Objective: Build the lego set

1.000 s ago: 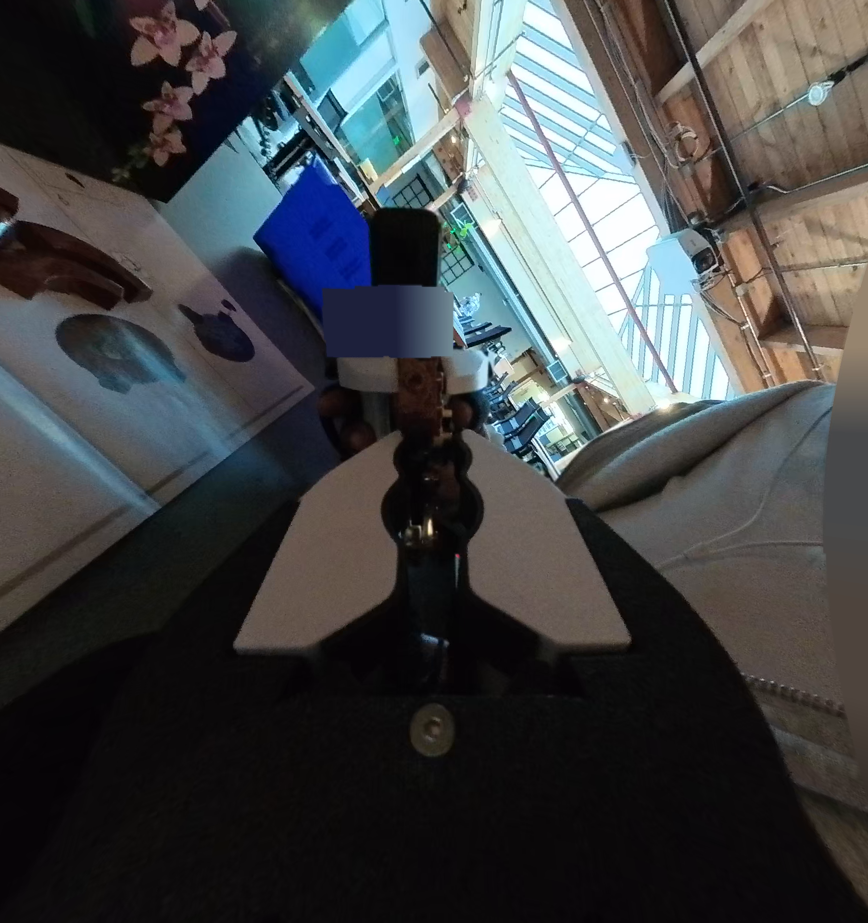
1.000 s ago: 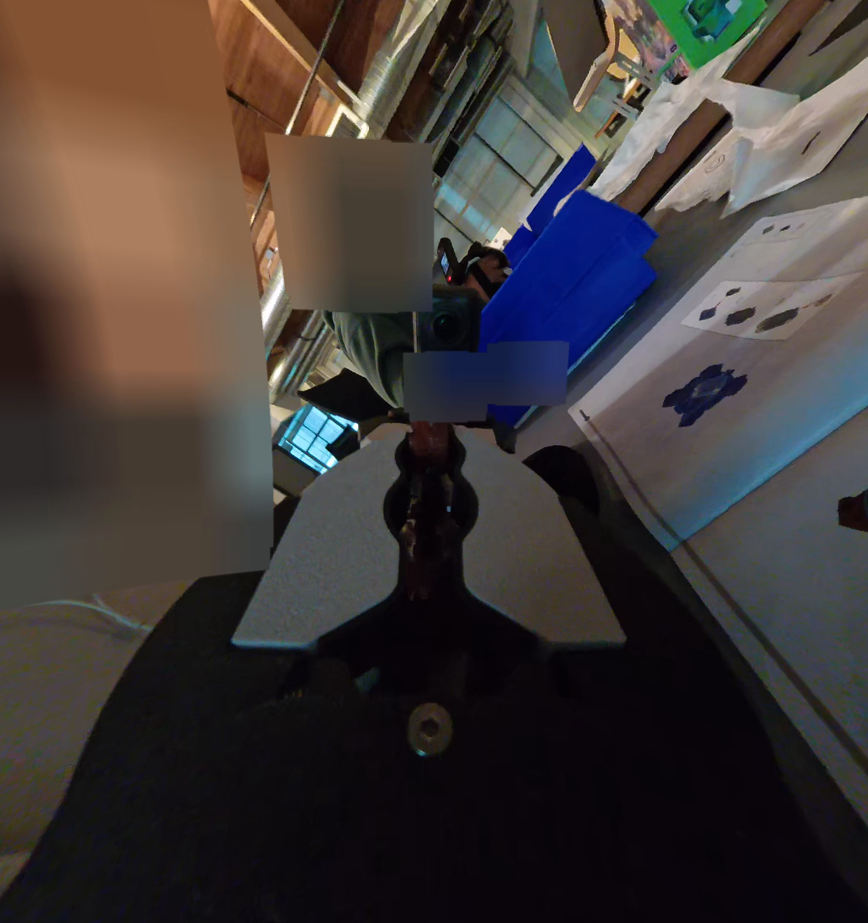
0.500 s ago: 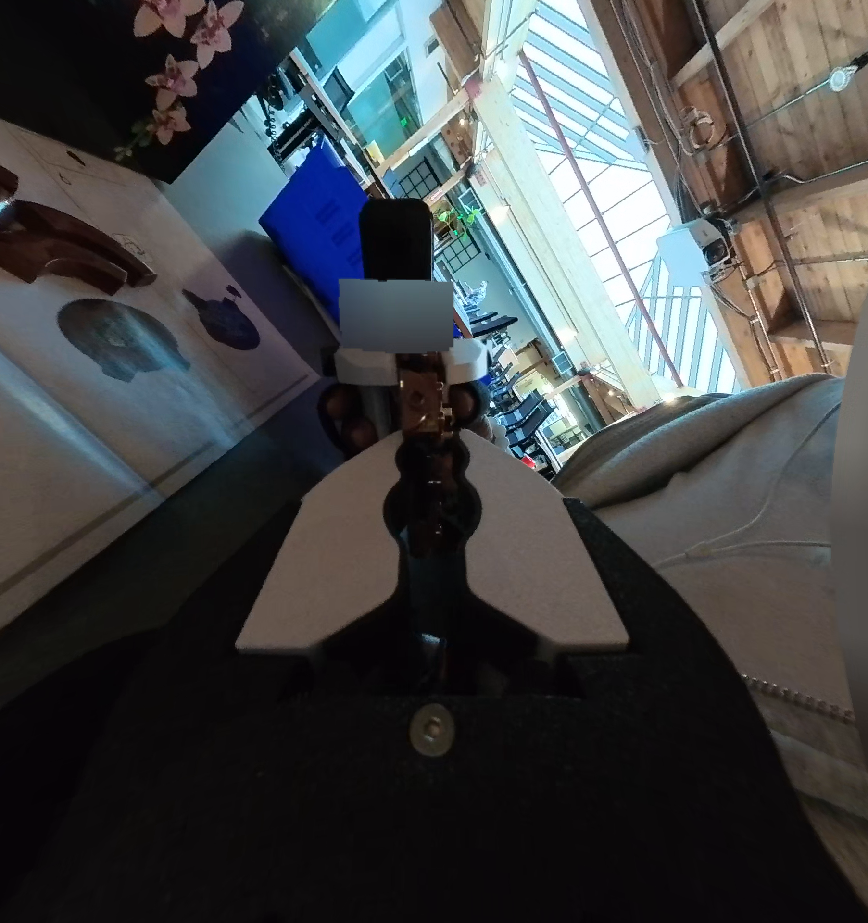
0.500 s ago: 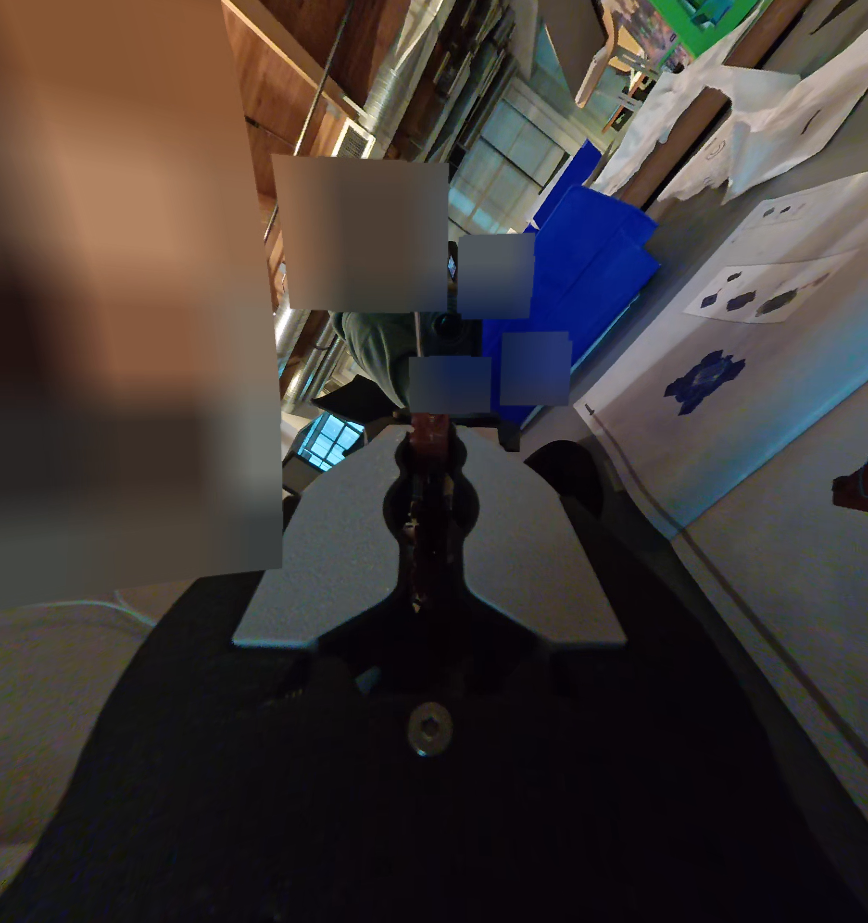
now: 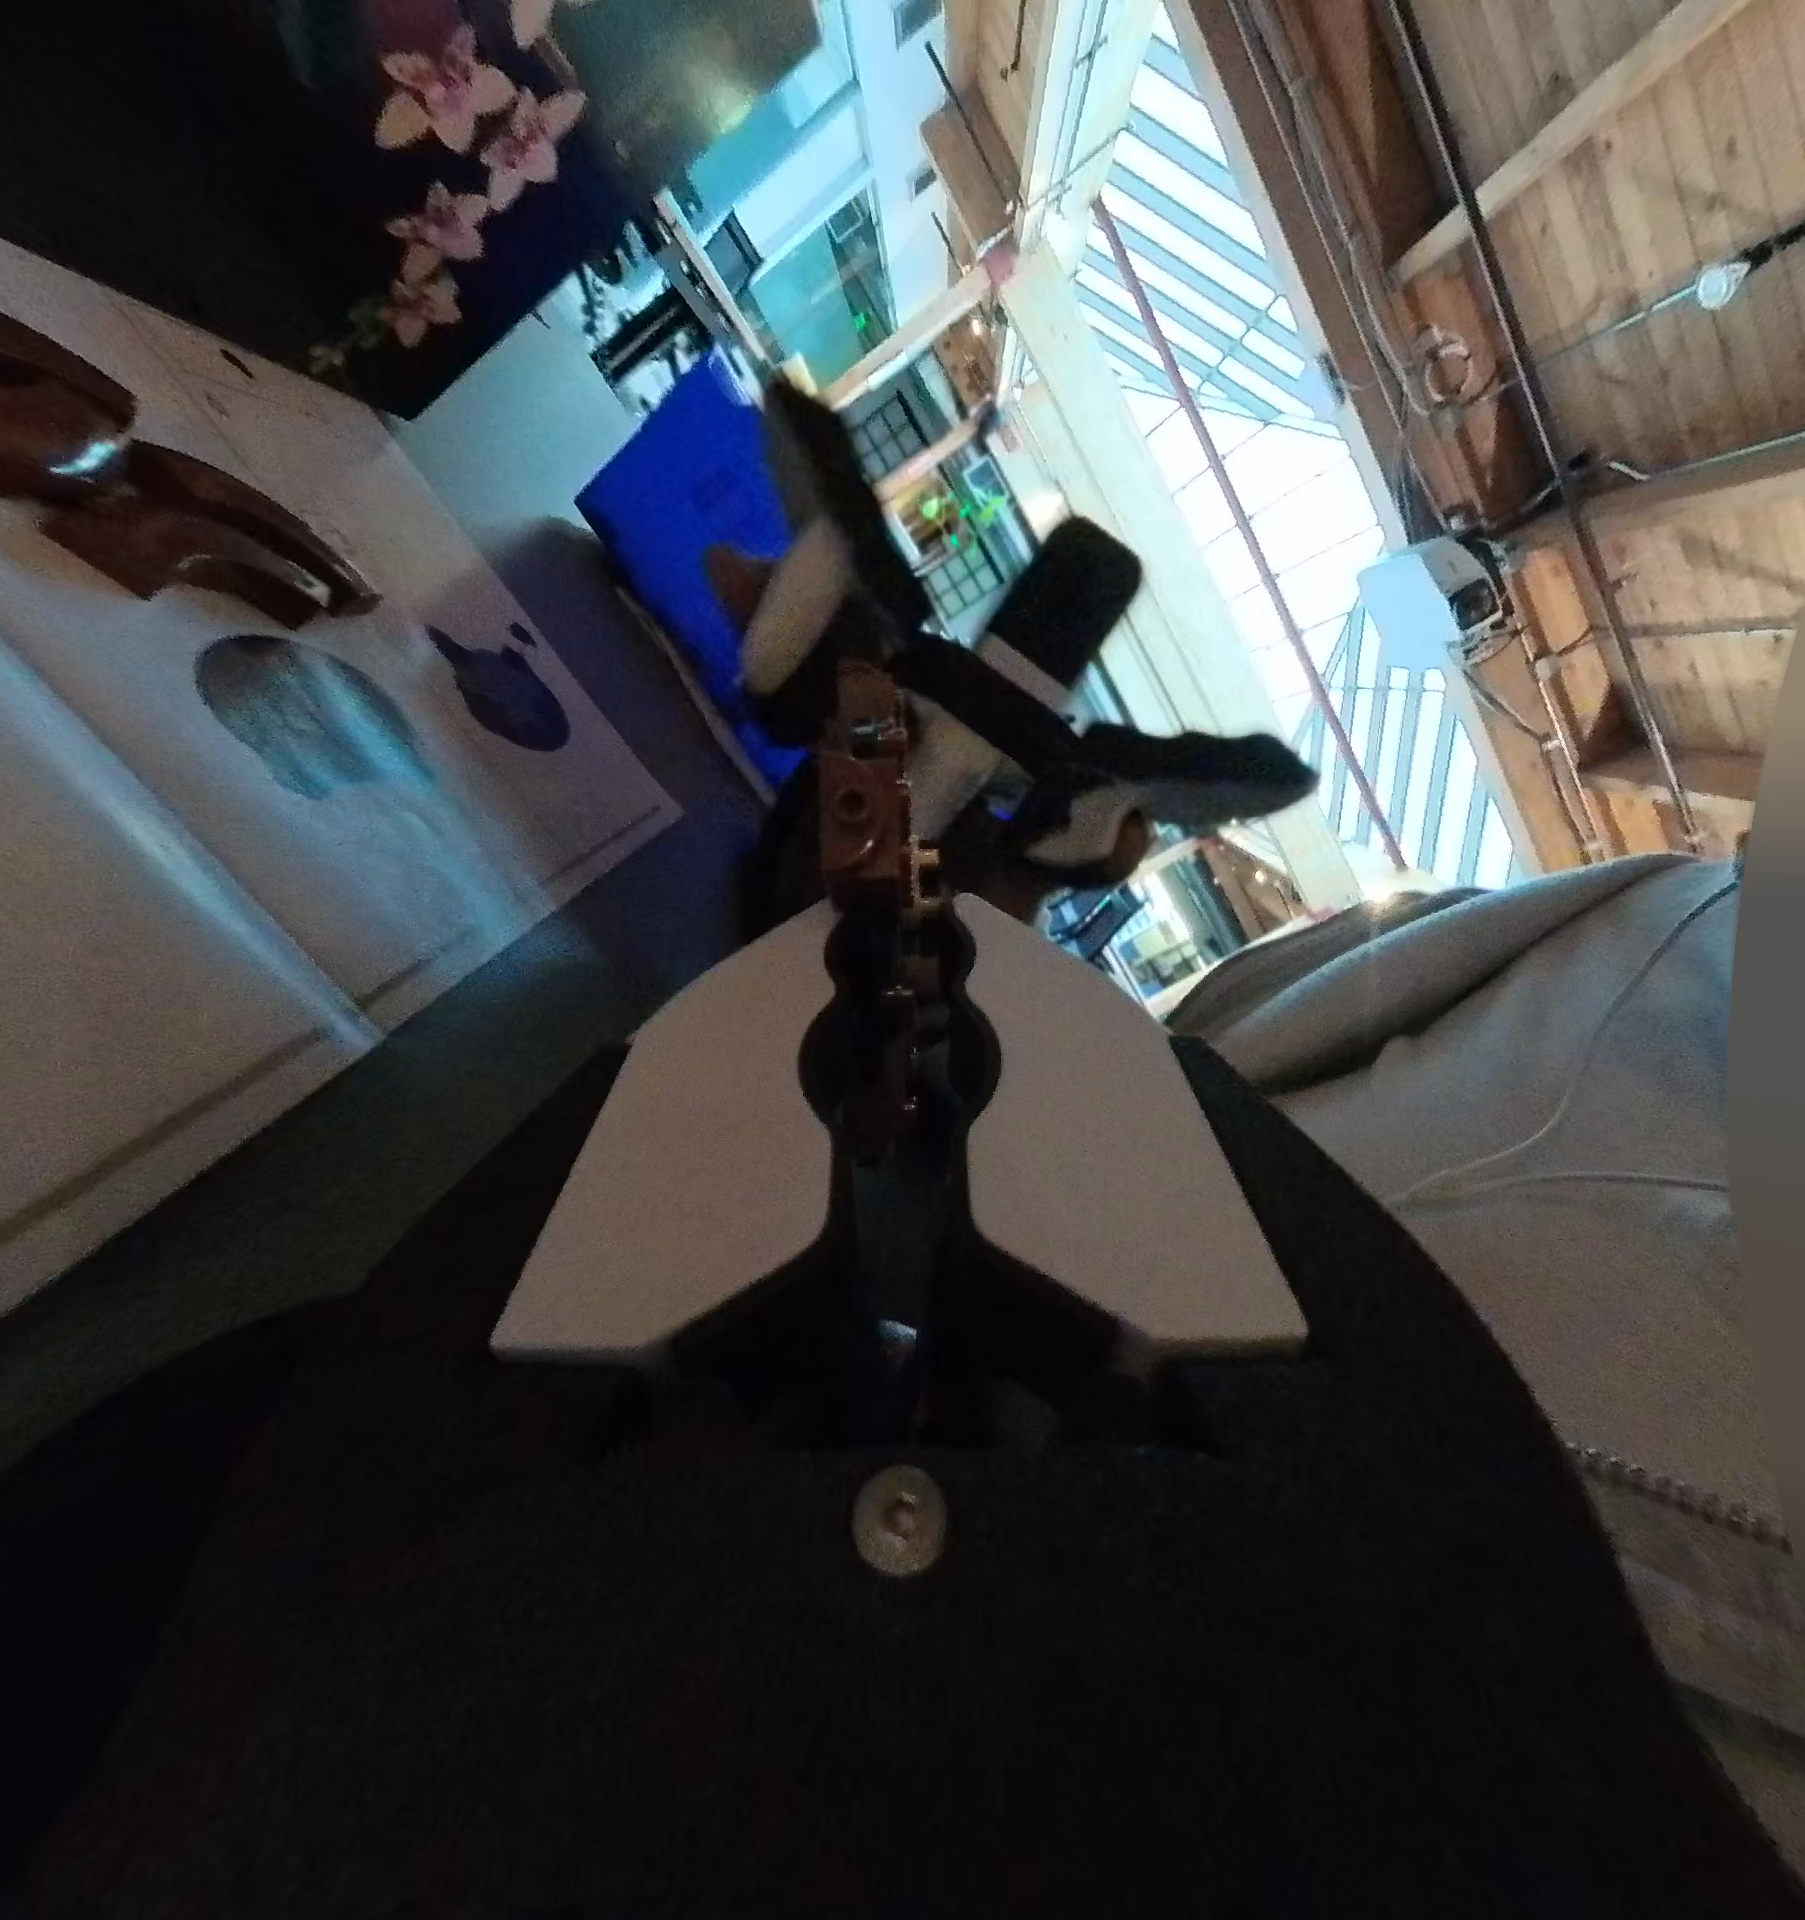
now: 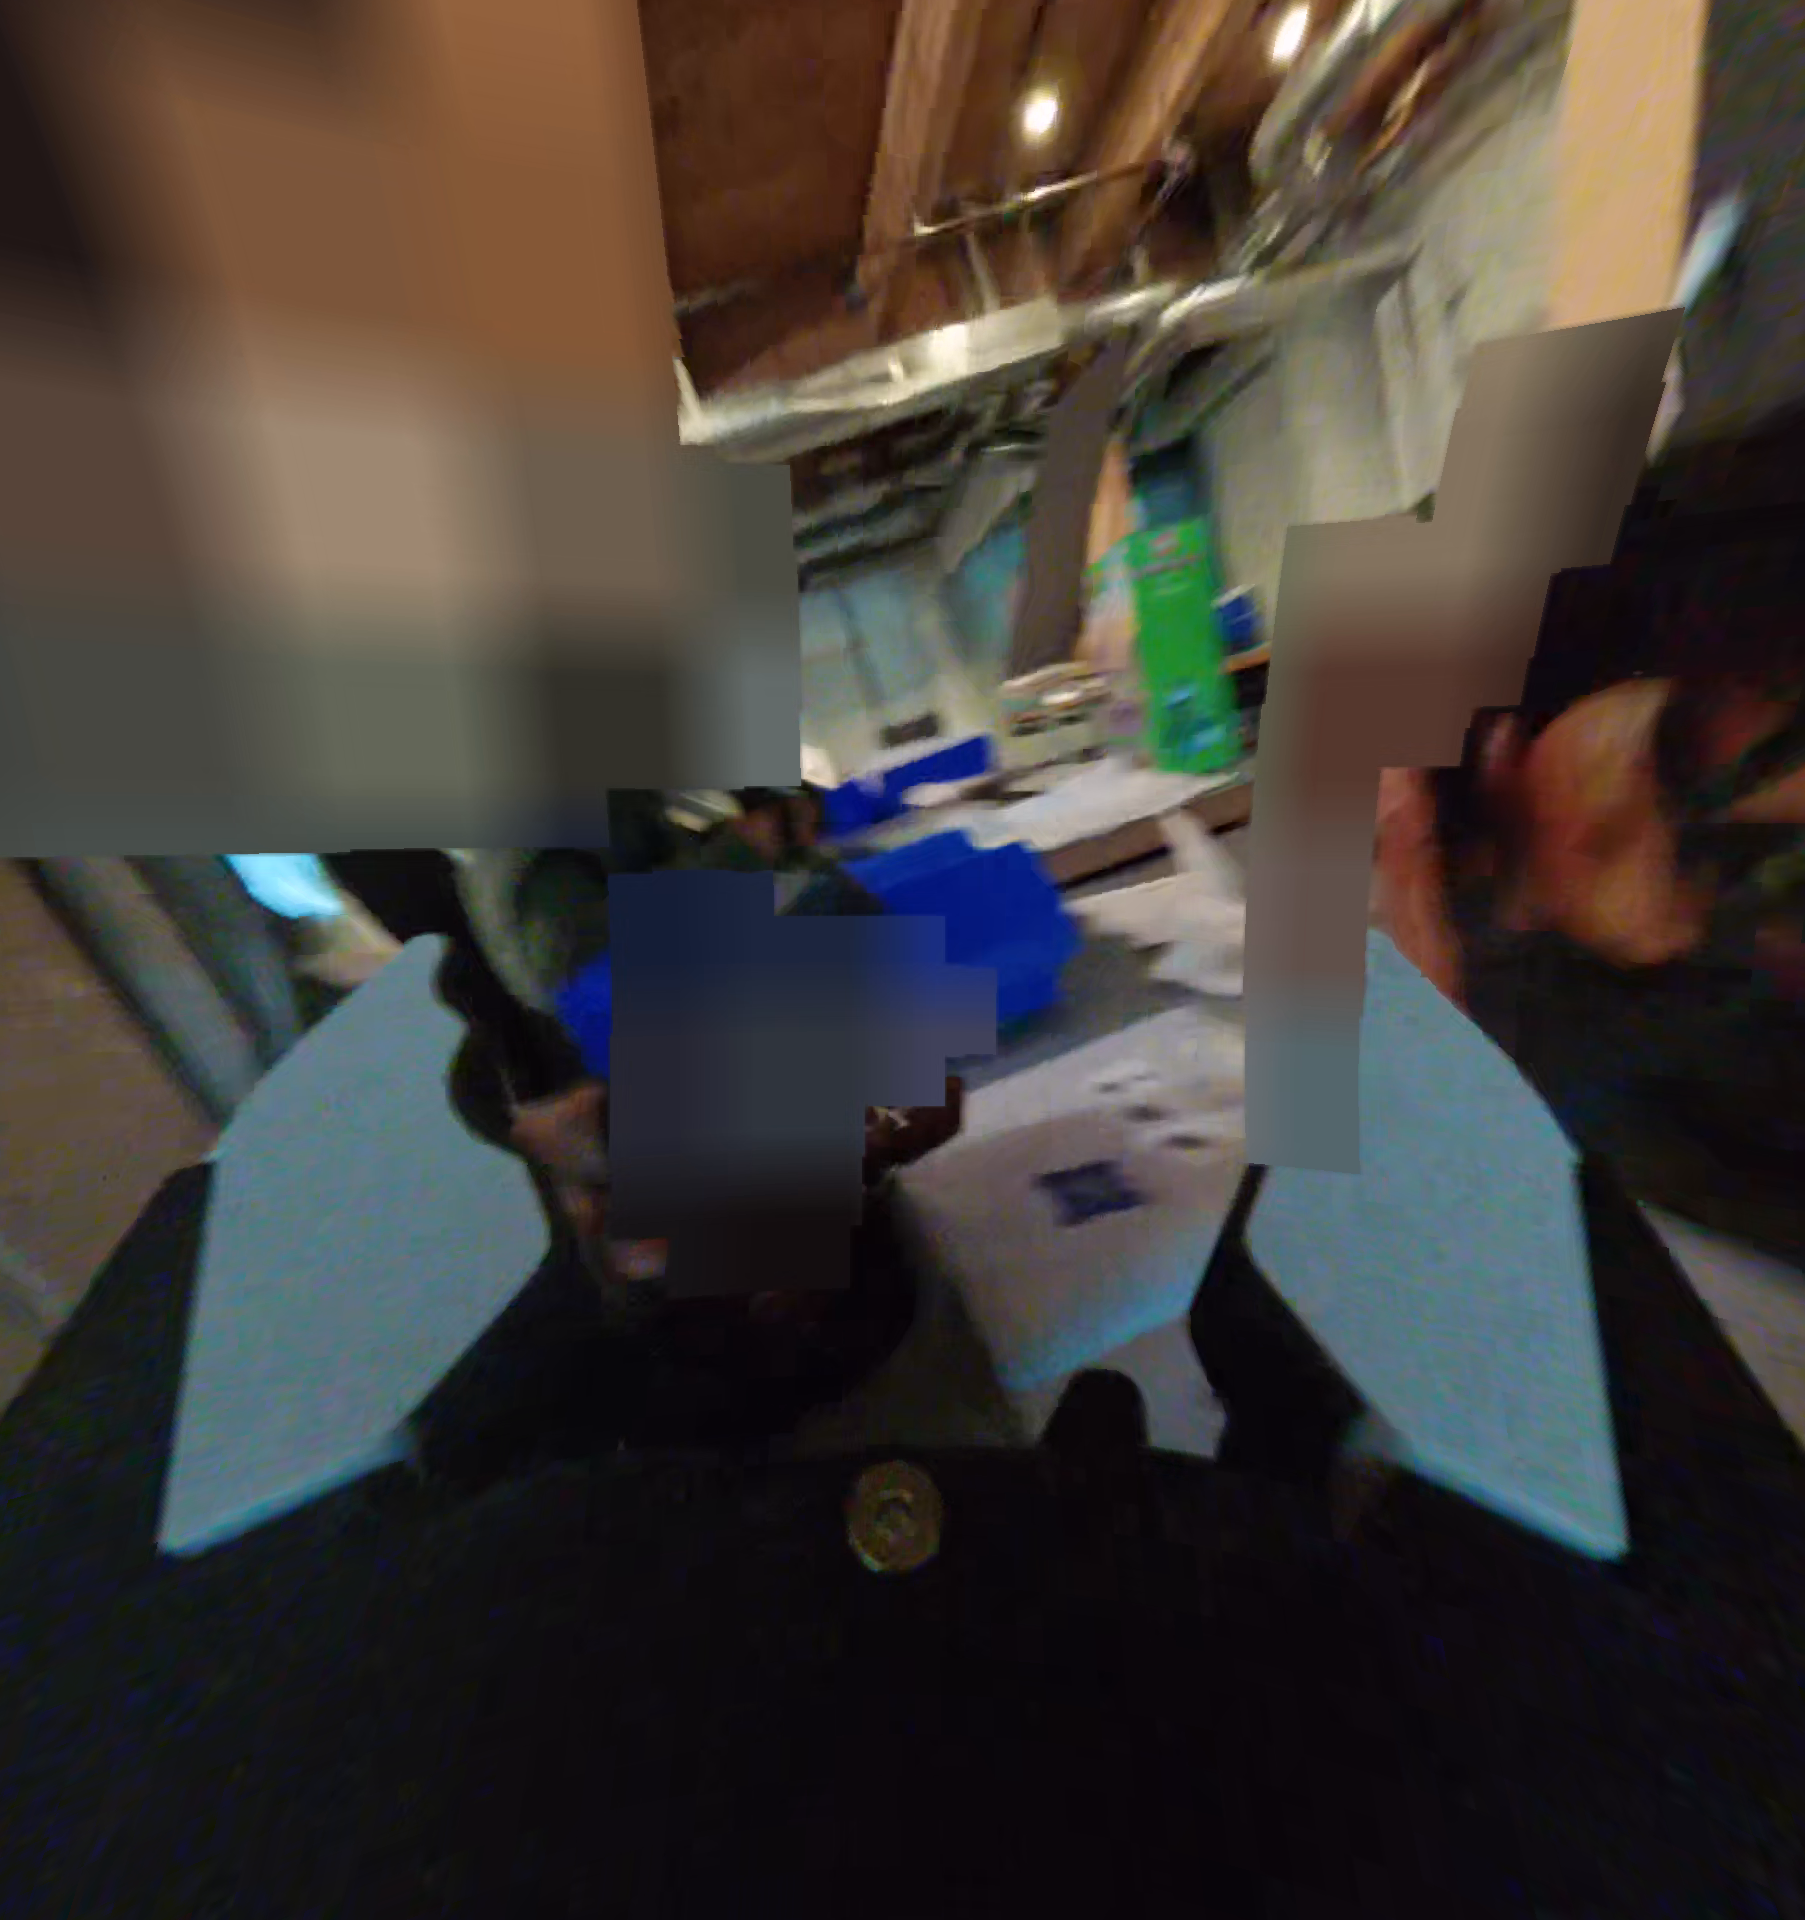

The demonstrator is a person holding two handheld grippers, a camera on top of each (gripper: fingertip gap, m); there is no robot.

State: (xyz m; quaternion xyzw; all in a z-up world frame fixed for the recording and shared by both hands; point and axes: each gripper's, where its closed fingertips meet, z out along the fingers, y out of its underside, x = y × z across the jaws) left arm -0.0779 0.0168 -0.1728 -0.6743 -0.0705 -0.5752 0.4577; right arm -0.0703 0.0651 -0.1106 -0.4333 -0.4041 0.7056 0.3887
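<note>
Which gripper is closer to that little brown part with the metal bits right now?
Left. The left gripper is clamped on the brown part; the right gripper is spread open just beyond it.

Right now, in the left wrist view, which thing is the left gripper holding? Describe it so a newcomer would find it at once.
Start from the two big white fingers at the centre of the left wrist view. The left gripper is shut on a narrow brown piece with metal fittings, which sticks out past the fingertips. Unlike the brown curved pieces lying on the white sheet to the left, it has a round hole.
</note>
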